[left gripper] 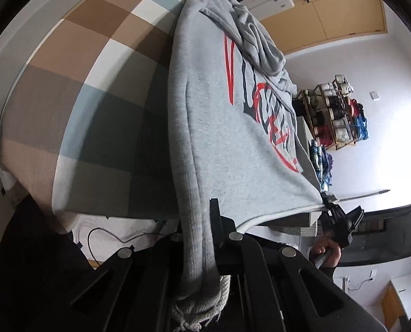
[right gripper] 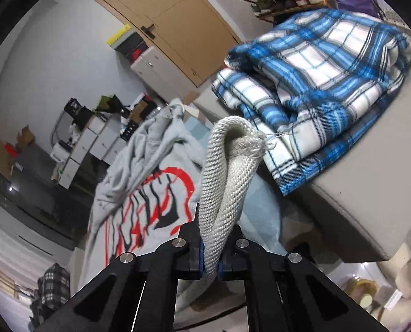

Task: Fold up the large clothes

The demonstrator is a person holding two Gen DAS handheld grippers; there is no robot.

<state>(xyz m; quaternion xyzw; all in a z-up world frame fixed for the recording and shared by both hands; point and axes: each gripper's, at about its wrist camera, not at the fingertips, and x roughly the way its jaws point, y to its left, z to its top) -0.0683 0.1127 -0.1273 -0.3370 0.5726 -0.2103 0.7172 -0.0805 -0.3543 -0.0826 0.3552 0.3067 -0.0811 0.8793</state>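
Left gripper (left gripper: 202,251) is clamped on the ribbed hem of a fuzzy gray sweatshirt (left gripper: 227,144), stretched over a checkered blanket (left gripper: 95,83). Right gripper (right gripper: 211,262) pinches its knit hem too; folded blue plaid flannel (right gripper: 316,83) far right, wooden door (right gripper: 172,19) behind.

Sweatshirt (left gripper: 227,144) on bed (left gripper: 89,105); folded blanket (right gripper: 316,88) beside, right.

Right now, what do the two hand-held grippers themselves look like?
Both are matte black, angular linkage frames with round silver pivot bolts. The right hand-held gripper shows blue pads inside its fingers. The left hand-held gripper looks the same build; its pads are hidden. No cables or markings visible.
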